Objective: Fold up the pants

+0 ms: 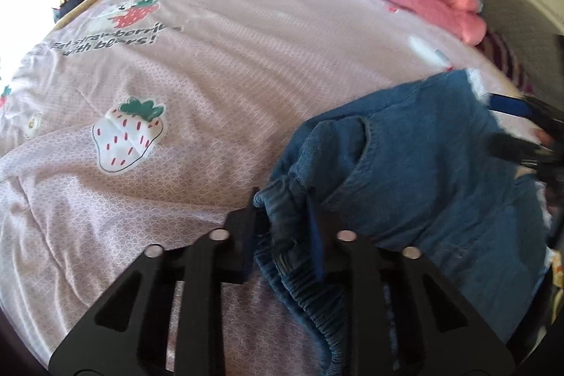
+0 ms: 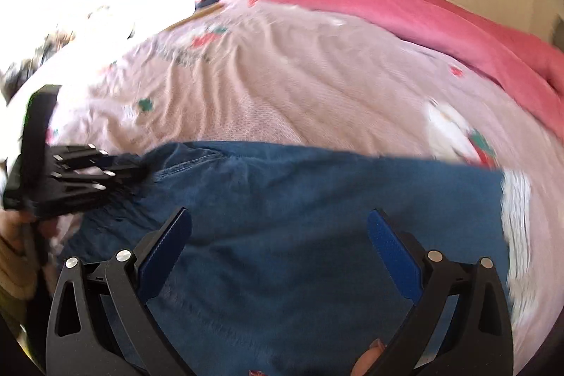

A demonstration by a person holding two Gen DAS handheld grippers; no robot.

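The left gripper (image 1: 285, 231) was clamped on the waistband of the pants (image 1: 416, 171) lying on the bed (image 1: 211, 87), while the right gripper (image 2: 278, 235) hovered wide apart above the fabric and should pinch a matching edge before lifting evenly.

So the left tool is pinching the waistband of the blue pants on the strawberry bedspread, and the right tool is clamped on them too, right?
Not quite. The right tool is open above the pants, gripping nothing, as the right wrist view shows. The left tool does pinch the waistband, on the strawberry bedspread.
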